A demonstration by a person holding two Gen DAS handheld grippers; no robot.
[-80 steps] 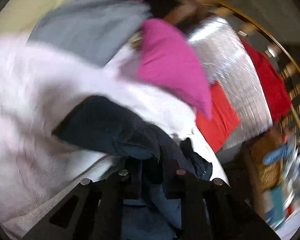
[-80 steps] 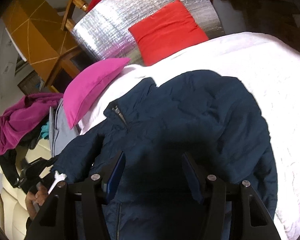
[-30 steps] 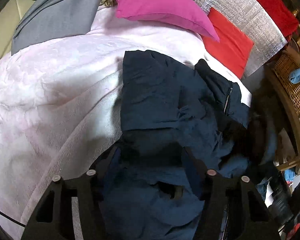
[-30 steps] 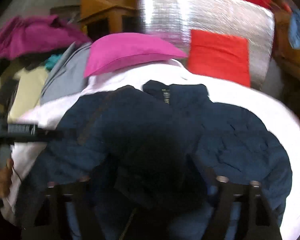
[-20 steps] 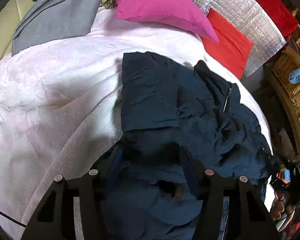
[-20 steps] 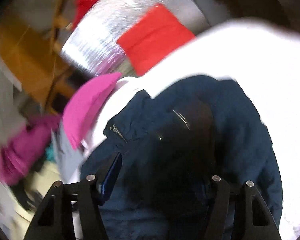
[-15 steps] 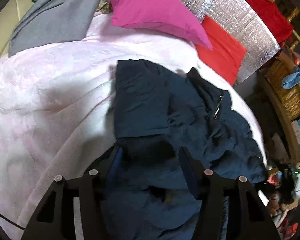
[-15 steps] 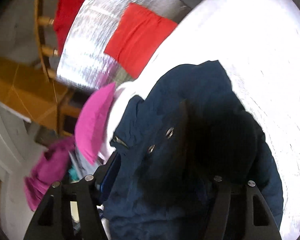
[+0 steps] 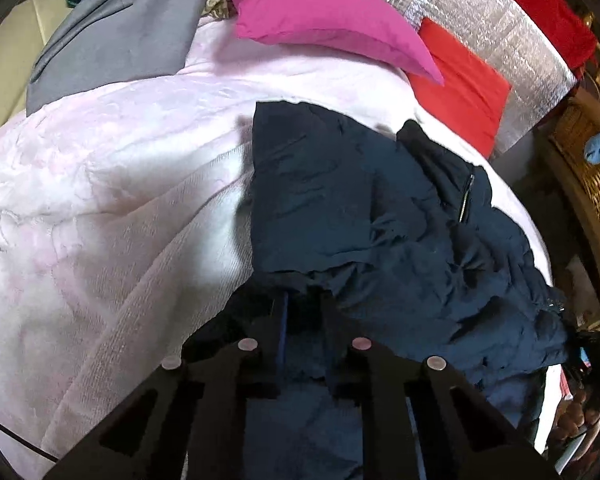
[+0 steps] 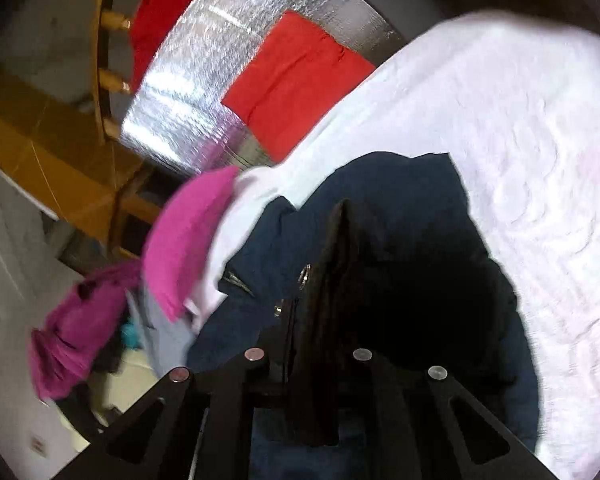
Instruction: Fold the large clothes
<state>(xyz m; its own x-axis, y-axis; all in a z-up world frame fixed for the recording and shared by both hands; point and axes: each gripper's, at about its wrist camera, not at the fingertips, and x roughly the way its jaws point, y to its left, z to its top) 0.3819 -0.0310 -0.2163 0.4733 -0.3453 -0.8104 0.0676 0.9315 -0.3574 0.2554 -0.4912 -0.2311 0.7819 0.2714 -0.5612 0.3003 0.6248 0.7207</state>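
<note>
A dark navy zip jacket [image 9: 360,200] lies crumpled on the pale pink bed cover [image 9: 120,160]. My left gripper [image 9: 302,300] is at the jacket's near edge. Its jaws are closing, and they stand narrow with a bunch of navy fabric pinched between them. In the right wrist view the jacket [image 10: 400,208] fills the middle, its zip and collar to the left. My right gripper [image 10: 312,320] is shut on a dark fold of the jacket that stands up between its fingers. The fabric hides the fingertips.
A pink pillow [image 9: 320,12] and a red pillow [image 9: 464,80] lean against a silver foil headboard [image 9: 480,12]. A grey garment [image 9: 120,40] lies at the far left. A wicker basket [image 9: 592,168] stands to the right of the bed. A magenta garment [image 10: 80,328] hangs beyond it.
Both grippers went from wide open over the jacket to closed on its fabric. The right gripper swept across the jacket and rolled. The left gripper stayed in place.
</note>
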